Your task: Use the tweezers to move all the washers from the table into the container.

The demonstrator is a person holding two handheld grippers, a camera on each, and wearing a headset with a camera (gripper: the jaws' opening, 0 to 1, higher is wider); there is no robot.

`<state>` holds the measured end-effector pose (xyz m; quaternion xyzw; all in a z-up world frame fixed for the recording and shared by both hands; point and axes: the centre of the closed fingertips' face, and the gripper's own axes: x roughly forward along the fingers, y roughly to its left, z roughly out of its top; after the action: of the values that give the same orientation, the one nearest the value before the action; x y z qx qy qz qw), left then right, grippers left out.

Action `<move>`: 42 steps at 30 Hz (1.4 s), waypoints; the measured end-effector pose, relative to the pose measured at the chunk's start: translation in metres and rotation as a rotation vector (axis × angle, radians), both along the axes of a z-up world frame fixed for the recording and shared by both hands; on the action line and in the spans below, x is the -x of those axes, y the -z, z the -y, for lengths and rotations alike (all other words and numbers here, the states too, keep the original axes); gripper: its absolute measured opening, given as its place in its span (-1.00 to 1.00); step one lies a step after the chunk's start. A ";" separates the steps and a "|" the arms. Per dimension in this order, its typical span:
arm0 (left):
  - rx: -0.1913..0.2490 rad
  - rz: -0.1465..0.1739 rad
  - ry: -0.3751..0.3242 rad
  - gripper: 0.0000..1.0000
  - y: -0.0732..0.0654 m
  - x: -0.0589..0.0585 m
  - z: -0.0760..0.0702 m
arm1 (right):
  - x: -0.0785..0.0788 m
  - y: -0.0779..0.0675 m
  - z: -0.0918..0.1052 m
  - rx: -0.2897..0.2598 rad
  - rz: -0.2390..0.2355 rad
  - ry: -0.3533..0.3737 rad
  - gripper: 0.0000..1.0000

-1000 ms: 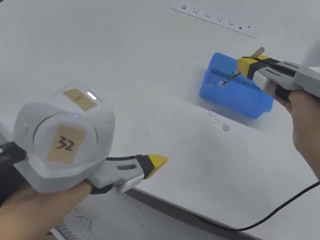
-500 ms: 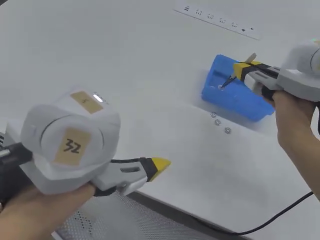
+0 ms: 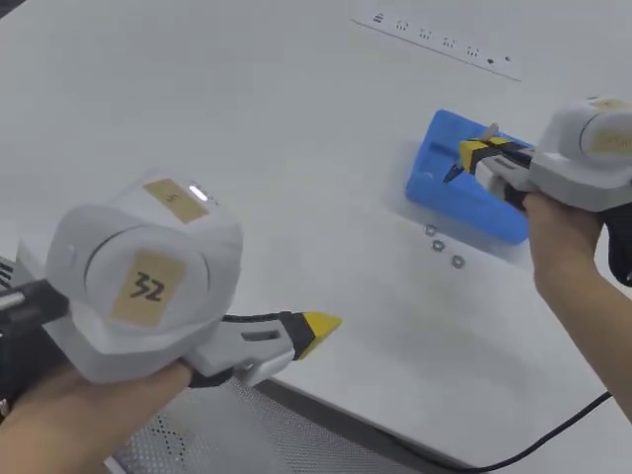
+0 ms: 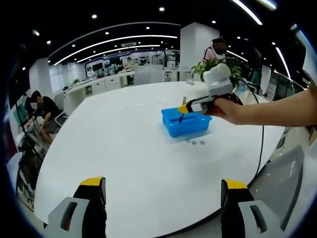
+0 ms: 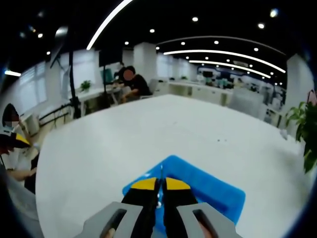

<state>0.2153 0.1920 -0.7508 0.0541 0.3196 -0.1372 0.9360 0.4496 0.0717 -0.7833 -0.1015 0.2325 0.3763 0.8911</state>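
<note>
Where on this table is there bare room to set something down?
Bare: the wide tabletop between the left gripper and the blue container, and left of the power strip. Crowded: the container's near edge, with three washers, and the right gripper over it.

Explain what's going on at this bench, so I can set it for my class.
A person holds a gripper in each hand. The right gripper is shut on the tweezers, whose tips point down over the blue container. Three washers lie in a row on the white table just beside it. The left gripper hangs open near the table's edge, holding nothing.
</note>
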 end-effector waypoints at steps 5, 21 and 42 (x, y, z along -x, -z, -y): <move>-0.001 -0.002 0.001 0.98 0.000 0.001 0.000 | 0.003 0.005 0.002 0.007 0.004 0.001 -1.00; -0.006 0.005 0.006 0.98 -0.003 0.003 0.001 | 0.005 -0.018 0.003 -0.043 0.015 0.031 -0.98; 0.001 0.005 0.021 0.98 -0.004 0.000 0.007 | 0.064 -0.049 0.011 -0.158 0.032 -0.005 -0.98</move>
<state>0.2153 0.1855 -0.7468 0.0571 0.3167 -0.1469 0.9353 0.3852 0.0608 -0.7343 -0.0372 0.1876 0.3939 0.8990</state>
